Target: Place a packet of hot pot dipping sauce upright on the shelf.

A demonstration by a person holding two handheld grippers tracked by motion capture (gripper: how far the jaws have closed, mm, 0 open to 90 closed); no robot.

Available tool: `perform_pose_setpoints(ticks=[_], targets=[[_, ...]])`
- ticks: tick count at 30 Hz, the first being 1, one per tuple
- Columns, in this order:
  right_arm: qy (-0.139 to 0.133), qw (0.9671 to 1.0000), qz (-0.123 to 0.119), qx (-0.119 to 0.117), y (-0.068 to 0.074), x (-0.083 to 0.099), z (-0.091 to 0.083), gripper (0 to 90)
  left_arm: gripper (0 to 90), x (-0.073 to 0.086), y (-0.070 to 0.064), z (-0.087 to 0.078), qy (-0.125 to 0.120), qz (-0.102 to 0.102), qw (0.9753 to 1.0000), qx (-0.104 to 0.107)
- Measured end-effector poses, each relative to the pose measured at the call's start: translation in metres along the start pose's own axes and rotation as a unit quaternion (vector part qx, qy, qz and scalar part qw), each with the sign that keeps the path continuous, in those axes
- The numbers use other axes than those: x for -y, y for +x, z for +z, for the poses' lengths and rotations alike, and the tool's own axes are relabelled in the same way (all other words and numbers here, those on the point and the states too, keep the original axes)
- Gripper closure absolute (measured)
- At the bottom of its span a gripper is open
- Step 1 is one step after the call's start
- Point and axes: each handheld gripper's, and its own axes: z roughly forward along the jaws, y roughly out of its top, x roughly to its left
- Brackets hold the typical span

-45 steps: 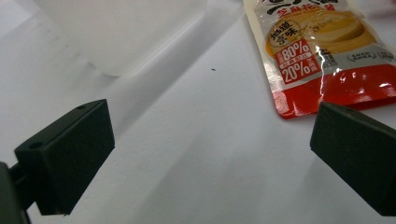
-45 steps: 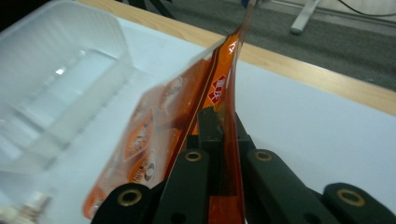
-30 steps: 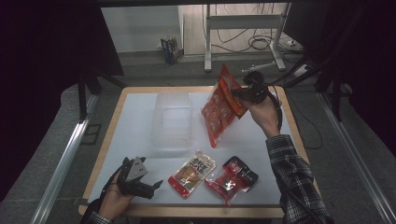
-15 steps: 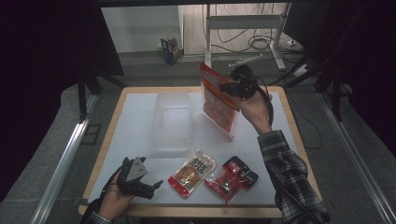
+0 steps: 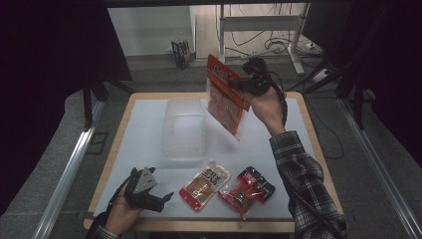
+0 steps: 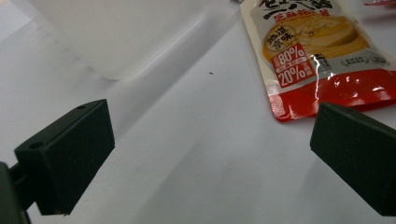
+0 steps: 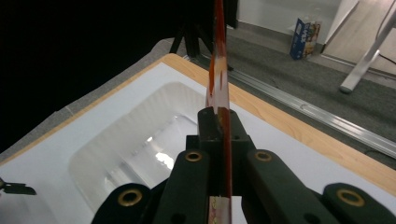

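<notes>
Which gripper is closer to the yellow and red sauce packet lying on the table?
Left. The left gripper rests just beside the sauce packet; the right gripper is raised far behind it.

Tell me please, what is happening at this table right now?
A person works with two handheld grippers. The right gripper is shut on a large red snack bag and holds it in the air above the clear plastic tray. The left gripper rests open near the table's front edge, holding nothing. Two smaller packets lie in front: an orange sauce pouch and a dark red packet.
</notes>
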Motion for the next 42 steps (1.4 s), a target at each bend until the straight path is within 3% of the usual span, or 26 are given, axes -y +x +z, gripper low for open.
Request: perform_pose_setpoints(ticks=[10, 23, 32, 42], targets=[[-0.01, 0.9997, -0.013, -0.018, 0.023, -0.024, 0.01, 88.2, 0.0, -0.001, 0.0, -0.001, -0.007, -0.013, 0.9998, 0.01], [-0.01, 0.9994, -0.013, -0.032, 0.048, -0.045, 0.042, 88.2, 0.0, -0.001, -0.001, -0.001, -0.006, -0.009, 0.9999, 0.013], [-0.014, 0.9995, -0.012, -0.026, 0.06, -0.057, 0.065, 88.2, 0.0, -0.001, -0.001, -0.001, -0.006, -0.007, 0.9999, 0.013], [0.002, 0.9996, -0.003, -0.029, 0.064, -0.051, 0.1, 88.2, 0.0, -0.001, -0.001, -0.001, -0.006, -0.002, 0.9999, 0.013]])
